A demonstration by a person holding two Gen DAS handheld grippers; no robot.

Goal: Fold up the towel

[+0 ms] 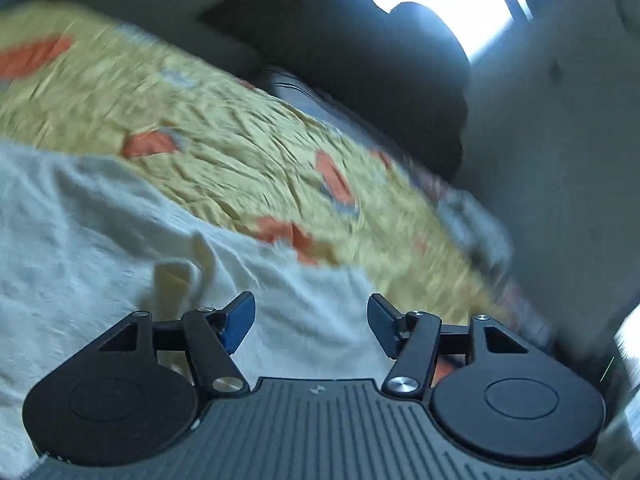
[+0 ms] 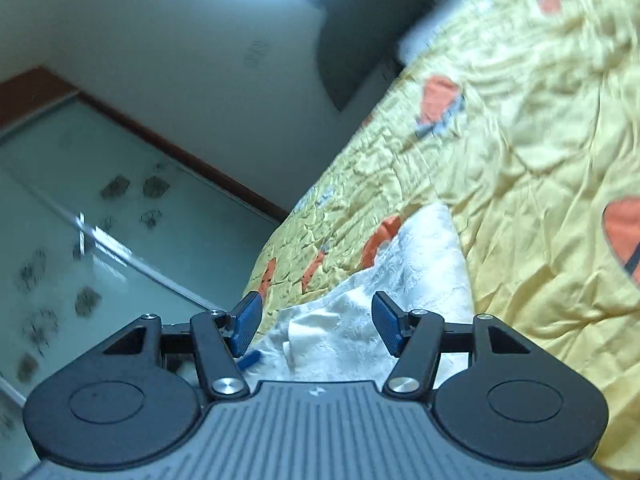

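- The towel (image 1: 92, 248) is white with a faint cream cast, and its surface looks nubbly and soft, like terry or a textured weave.
- In the left wrist view it fills the lower left of the picture, lying spread over a yellow bedspread (image 1: 224, 132) printed with orange and grey patches.
- Near the left gripper (image 1: 311, 326) the cloth rises into a small upright pleat with a pale yellowish fold beside it; the rest lies in low, loose ripples.
- The far edge of the towel runs as a slanting line across the bedspread, slightly frayed or fuzzy in outline, though motion blur softens it.
- The left gripper's blue-padded fingers (image 1: 239, 322) stand well apart above the towel, with nothing pinched between them.
- In the right wrist view the picture is rolled sideways, and the towel (image 2: 420, 264) shows as a crumpled white wedge tapering to a point on the same bedspread (image 2: 540, 160).
- Here its weave shows a raised, embossed pattern and several overlapping creases close to the gripper.
- The right gripper (image 2: 316, 324) also has its fingers (image 2: 247, 320) spread apart, the cloth lying beyond and below the gap, gripped by neither pad.
- To that gripper's left are a glossy tiled floor (image 2: 80, 220) and a pale wall (image 2: 160, 40).
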